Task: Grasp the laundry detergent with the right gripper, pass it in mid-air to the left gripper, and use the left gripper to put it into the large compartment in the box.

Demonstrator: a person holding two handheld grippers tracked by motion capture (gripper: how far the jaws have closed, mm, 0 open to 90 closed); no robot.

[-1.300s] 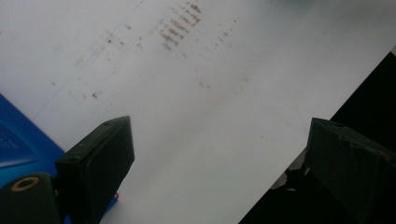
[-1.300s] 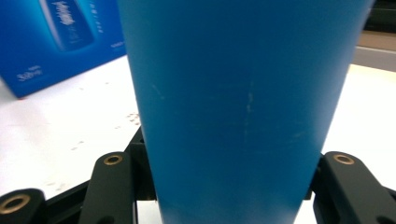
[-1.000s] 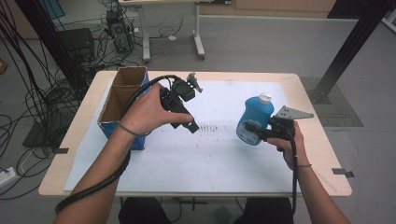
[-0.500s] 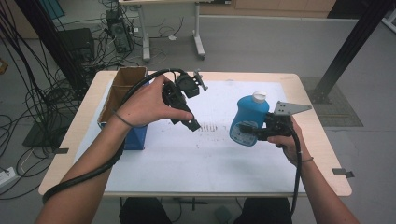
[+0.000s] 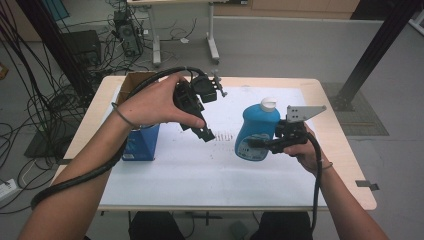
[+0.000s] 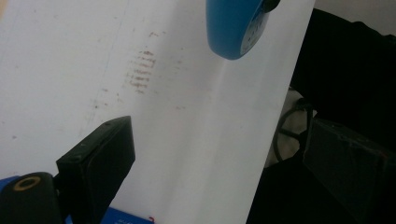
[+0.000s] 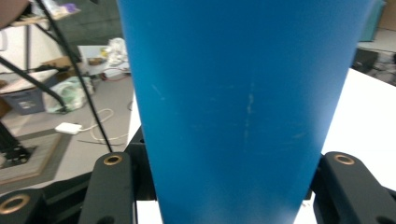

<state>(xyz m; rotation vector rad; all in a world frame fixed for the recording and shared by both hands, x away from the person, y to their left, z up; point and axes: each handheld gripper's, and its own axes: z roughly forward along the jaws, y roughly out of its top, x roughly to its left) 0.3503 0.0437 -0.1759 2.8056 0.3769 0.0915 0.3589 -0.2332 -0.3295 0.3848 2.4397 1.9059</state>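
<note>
Box (image 5: 141,142) sitting at table's (image 5: 345,150) left edge, well apart from bottle (image 5: 256,131). Right gripper (image 5: 260,144) pinching bottle above mat (image 5: 200,165), long axis upright, white cap up. Left gripper (image 5: 202,131) hovering empty between them, jaws spread.

Fixed high view looking forward and down on the table (image 5: 345,150); both gripper views very near, sharing the blue bottle (image 5: 256,132).
</note>
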